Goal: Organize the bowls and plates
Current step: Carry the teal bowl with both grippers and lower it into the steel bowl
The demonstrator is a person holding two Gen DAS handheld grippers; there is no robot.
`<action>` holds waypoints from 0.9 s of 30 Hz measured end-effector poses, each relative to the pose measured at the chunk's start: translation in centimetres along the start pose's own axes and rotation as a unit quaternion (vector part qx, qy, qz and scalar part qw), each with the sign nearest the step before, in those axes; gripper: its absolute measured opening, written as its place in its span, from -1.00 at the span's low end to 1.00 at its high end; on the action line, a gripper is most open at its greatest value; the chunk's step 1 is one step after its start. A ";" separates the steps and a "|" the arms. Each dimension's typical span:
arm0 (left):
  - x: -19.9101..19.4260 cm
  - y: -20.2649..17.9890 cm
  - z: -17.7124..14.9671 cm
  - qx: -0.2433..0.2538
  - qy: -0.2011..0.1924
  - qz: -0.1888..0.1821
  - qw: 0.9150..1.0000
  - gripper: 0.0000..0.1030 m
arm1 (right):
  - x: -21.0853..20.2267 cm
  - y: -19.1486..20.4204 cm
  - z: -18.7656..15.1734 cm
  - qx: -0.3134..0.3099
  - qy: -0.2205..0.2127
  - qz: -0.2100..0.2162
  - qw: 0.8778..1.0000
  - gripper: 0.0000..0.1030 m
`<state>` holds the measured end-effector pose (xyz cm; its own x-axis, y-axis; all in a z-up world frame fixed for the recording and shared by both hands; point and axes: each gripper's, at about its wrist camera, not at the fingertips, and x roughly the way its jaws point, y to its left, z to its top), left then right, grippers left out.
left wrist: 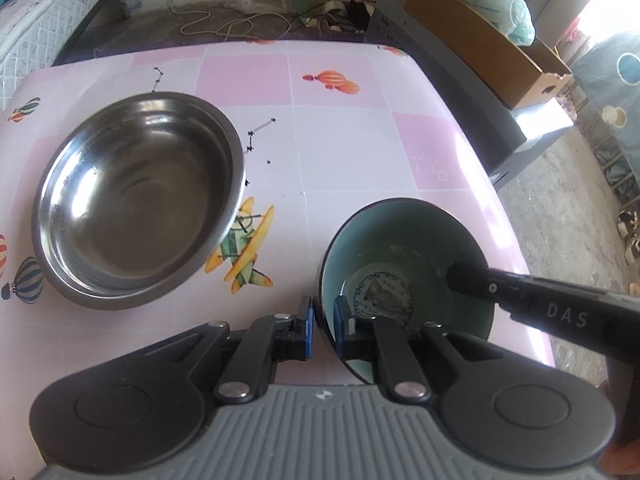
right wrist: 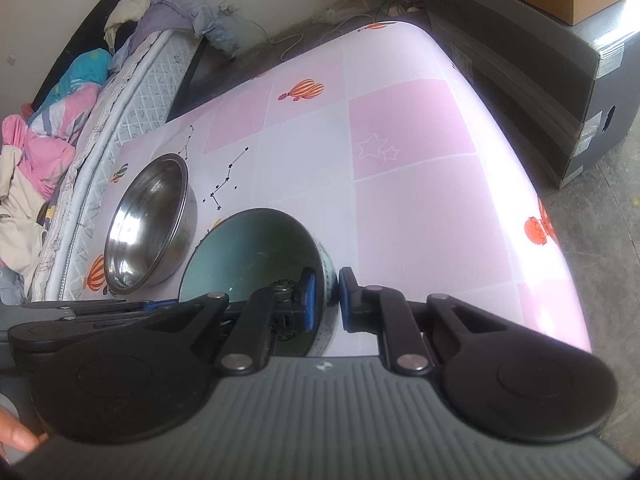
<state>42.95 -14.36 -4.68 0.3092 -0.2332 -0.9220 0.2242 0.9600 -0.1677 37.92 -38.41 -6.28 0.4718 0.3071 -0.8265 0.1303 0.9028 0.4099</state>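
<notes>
A teal ceramic bowl (left wrist: 408,276) with a dark outside sits near the table's front right edge. My left gripper (left wrist: 323,328) straddles its left rim, one pad inside and one outside, closed on the wall. My right gripper (right wrist: 327,300) straddles its right rim the same way and grips it; one of its fingers (left wrist: 520,292) reaches into the bowl in the left wrist view. The bowl also shows in the right wrist view (right wrist: 248,248). A large empty steel bowl (left wrist: 140,200) stands to the left, also in the right wrist view (right wrist: 148,220).
The table (left wrist: 340,152) has a pink checked cloth with balloon and plane prints. A bed (right wrist: 80,120) with clothes lies to the left. A grey box (right wrist: 540,80) with a cardboard box (left wrist: 492,40) on it stands to the right. Cables lie on the floor behind.
</notes>
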 end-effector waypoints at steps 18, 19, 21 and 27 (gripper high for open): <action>-3.0 2.6 0.8 -0.034 -0.020 -0.017 0.999 -0.79 | -1.0 2.3 1.0 -0.010 -0.003 0.005 1.000 -0.81; -3.4 2.9 1.0 -0.036 -0.024 -0.016 0.999 -0.79 | -1.2 2.7 1.3 -0.012 -0.004 0.007 1.000 -0.81; -4.4 3.7 1.5 -0.043 -0.033 -0.015 0.998 -0.79 | -1.5 3.5 1.9 -0.013 -0.006 0.012 1.000 -0.81; -6.9 7.6 2.9 -0.077 -0.058 -0.002 0.995 -0.79 | -1.8 8.0 4.4 -0.040 -0.016 0.029 0.999 -0.81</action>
<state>45.19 -5.87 1.44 0.4148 -0.2443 -0.8765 0.0830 0.9694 -0.2309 41.95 -33.04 0.20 0.5040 0.3514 -0.7890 0.0328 0.9051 0.4240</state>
